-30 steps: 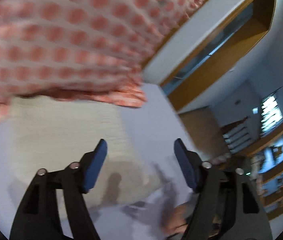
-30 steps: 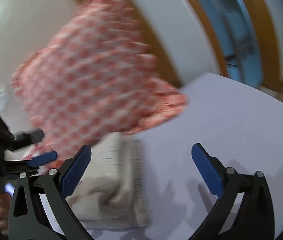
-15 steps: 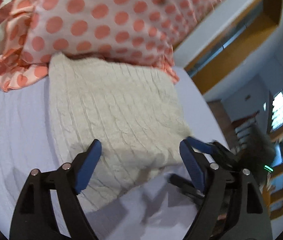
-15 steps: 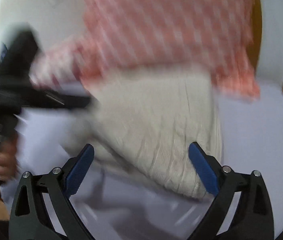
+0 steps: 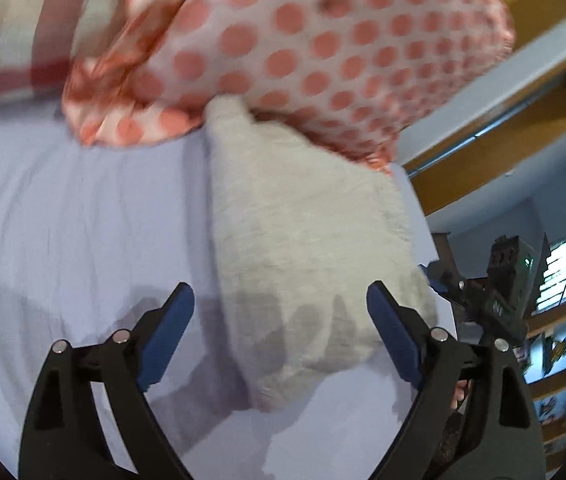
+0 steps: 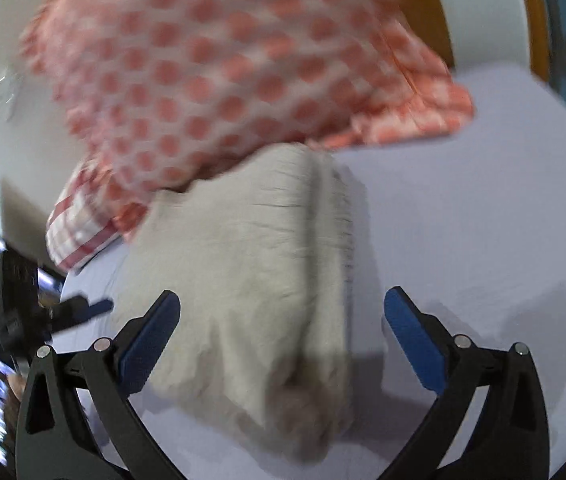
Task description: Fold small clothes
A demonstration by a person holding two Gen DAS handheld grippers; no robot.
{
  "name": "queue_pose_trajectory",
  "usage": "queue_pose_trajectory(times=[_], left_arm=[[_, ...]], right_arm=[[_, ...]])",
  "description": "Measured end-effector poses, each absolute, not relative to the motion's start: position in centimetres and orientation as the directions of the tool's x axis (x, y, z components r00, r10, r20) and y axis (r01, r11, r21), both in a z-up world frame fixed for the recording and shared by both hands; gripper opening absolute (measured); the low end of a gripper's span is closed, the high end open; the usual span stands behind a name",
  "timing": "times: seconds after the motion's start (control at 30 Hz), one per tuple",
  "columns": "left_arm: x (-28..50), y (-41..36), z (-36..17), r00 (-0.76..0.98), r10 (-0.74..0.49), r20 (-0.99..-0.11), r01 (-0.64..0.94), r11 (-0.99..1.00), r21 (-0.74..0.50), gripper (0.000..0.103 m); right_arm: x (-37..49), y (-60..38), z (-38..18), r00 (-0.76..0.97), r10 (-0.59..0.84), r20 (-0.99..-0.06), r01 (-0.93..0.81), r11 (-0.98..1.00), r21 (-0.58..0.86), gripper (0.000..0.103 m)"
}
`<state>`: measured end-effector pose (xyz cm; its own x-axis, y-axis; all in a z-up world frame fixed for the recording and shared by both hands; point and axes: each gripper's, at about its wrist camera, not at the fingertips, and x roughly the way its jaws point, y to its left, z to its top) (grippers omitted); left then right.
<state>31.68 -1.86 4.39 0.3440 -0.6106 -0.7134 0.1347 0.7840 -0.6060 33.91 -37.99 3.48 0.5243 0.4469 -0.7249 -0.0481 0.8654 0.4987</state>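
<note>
A folded cream knitted garment (image 5: 307,240) lies on the lilac bed sheet (image 5: 75,216); it also shows in the right wrist view (image 6: 259,288). Its far end touches a pillow with red polka dots (image 5: 323,48), which the right wrist view (image 6: 219,72) also shows. My left gripper (image 5: 279,320) is open and empty, just above the garment's near end. My right gripper (image 6: 283,328) is open and empty over the garment's near end. The right gripper also appears at the right edge of the left wrist view (image 5: 483,292), the left gripper at the left edge of the right wrist view (image 6: 43,312).
A red checked cloth (image 6: 79,228) lies under the pillow's left corner. A wooden headboard and white wall (image 5: 495,92) stand behind the bed. Shelves with small items (image 5: 563,356) are at the far right. Bare sheet (image 6: 483,200) lies to the garment's right.
Both views have swung and pulled back a little from the garment. Both grippers stay open and empty. The garment lies folded as before.
</note>
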Motion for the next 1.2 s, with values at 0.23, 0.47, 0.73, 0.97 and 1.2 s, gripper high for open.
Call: queue_pose_trajectory(times=[0.23,0.47,0.73,0.97,1.2], left_arm=[[32.6,-3.2,1.5,0.248,-0.702,-0.668,0.117,0.706,-0.698,0.086],[33.2,-4.0,1.0,0.301,-0.687,-0.662,0.071,0.708,-0.703,0.058],[30.6,0.1,4.5,0.385,-0.631,-0.673,0.142,0.761,-0.632,0.038],[28.7,8.0,4.5,0.436,-0.5,-0.748,0.032,0.839,-0.543,0.046],[25.1,10.7,8.3,0.548,-0.457,-0.7,0.106,0.869,-0.484,0.05]], right_arm=[[35.0,-37.2,0.6,0.449,0.547,-0.707,-0.057,0.807,0.588,0.099],[34.4,-37.7,-1.1,0.413,0.694,-0.59,-0.082,0.674,0.734,0.047],[32.8,-33.7,1.5,0.413,0.739,-0.532,-0.16,0.634,0.756,0.038],[33.7,-24.8,1.2,0.335,0.714,-0.615,-0.249,0.696,0.673,0.044],[28.6,-24.8,7.0,0.599,0.459,-0.656,-0.306,0.888,0.342,0.065]])
